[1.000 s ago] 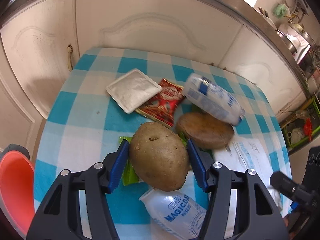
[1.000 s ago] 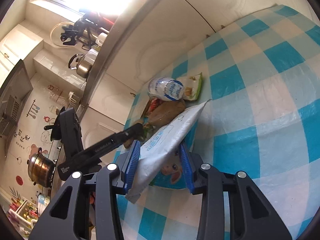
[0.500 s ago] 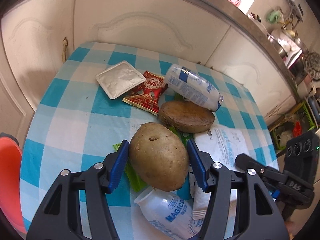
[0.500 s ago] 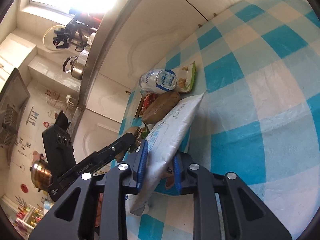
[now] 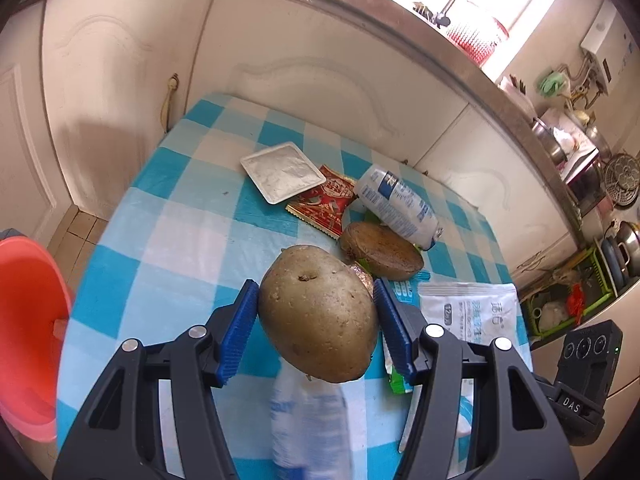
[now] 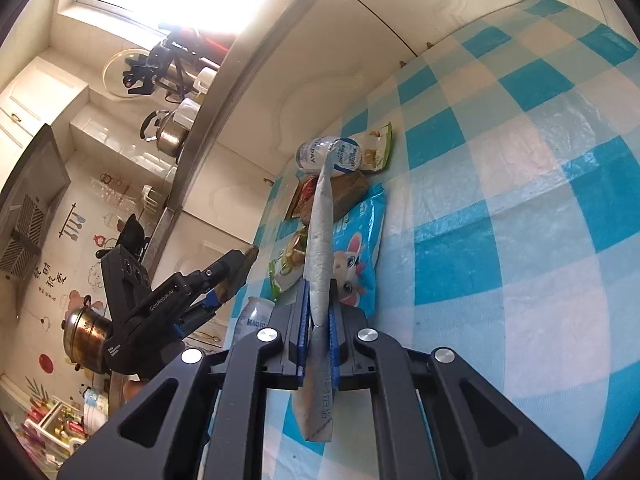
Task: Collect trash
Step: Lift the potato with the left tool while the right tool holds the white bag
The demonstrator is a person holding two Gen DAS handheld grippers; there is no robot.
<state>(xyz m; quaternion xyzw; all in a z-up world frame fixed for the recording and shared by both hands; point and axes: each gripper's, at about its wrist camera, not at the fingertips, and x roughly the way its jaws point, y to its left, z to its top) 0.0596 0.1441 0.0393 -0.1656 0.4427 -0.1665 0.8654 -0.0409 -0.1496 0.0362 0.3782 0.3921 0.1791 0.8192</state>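
My left gripper (image 5: pixel 316 320) is shut on a large brown potato (image 5: pixel 316 312) and holds it above the blue checked table (image 5: pixel 168 240). My right gripper (image 6: pixel 319 320) is shut on a flat white plastic packet (image 6: pixel 320 240) and holds it edge-on above the table; the same packet (image 5: pixel 468 312) shows in the left wrist view. On the table lie a second brown potato (image 5: pixel 380 250), a white bottle (image 5: pixel 396 204), a red wrapper (image 5: pixel 324 204), a white tray lid (image 5: pixel 282 170), a green snack bag (image 6: pixel 288 264) and a blue bunny packet (image 6: pixel 356 256).
An orange bin (image 5: pixel 28 336) stands at the left of the table. White cabinet doors (image 5: pixel 120 60) run behind the table. A small white bottle (image 6: pixel 250 320) lies near the table's edge. The left gripper (image 6: pixel 224 280) shows in the right wrist view.
The right gripper has closed on the white packet and lifted it on edge. The left gripper has risen and pulled back with the potato.
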